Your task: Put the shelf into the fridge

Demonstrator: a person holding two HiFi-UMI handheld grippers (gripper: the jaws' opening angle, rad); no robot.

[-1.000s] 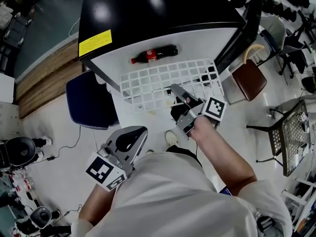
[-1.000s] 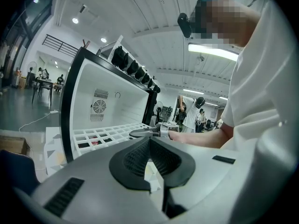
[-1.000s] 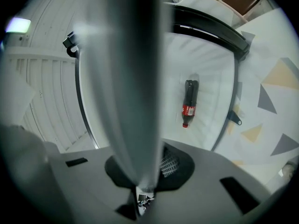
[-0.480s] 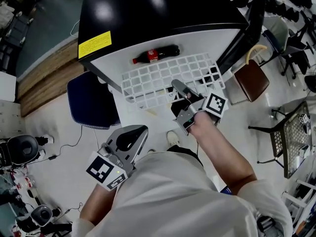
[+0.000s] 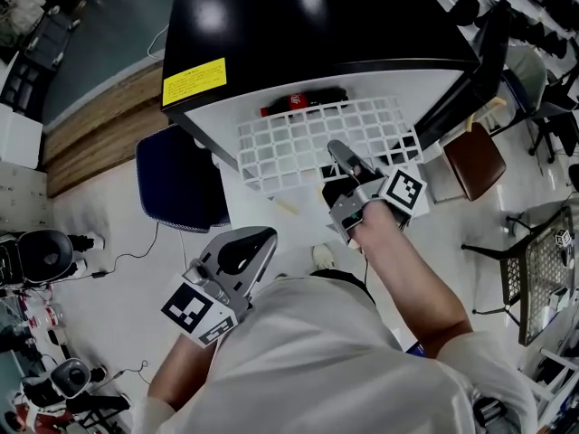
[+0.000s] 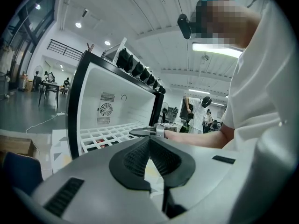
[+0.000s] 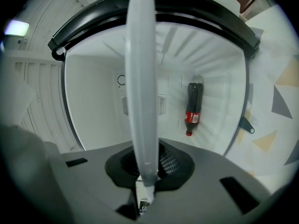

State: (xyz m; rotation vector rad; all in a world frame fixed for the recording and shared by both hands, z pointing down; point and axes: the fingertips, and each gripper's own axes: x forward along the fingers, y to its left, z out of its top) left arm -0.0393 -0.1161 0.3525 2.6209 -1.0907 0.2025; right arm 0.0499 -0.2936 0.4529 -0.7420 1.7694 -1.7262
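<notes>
The right gripper's (image 5: 337, 152) (image 7: 147, 169) jaws are clamped on the near edge of the shelf (image 5: 298, 138) (image 7: 140, 78), the white rim pinched between the ribbed pads. In the right gripper view the shelf shows edge-on, a pale band running up from the jaws across the middle of the frame. The left gripper's (image 5: 256, 240) (image 6: 150, 148) jaws are pressed together with nothing between them. It hangs low, close to the person's body and well apart from the shelf.

The shelf is a white wire grid held roughly level in front of the open fridge (image 5: 317, 16) (image 7: 93, 92). Its far edge sits at the mouth of the white interior, and its near half sticks out towards the person. In the left gripper view the grid (image 6: 107, 134) reaches past the black door frame, with the right gripper (image 6: 145, 132) on its front edge.

A cola bottle (image 5: 303, 104) (image 7: 193, 106) lies on its side on the fridge floor, partly covered by the shelf's far edge in the head view. The fridge door (image 5: 470, 70) stands open on the right. A yellow sticker (image 5: 194, 81) is on the black top's left front corner. A dark blue chair (image 5: 176, 179) stands left of the fridge, and a brown seat (image 5: 475, 161) stands to its right.
</notes>
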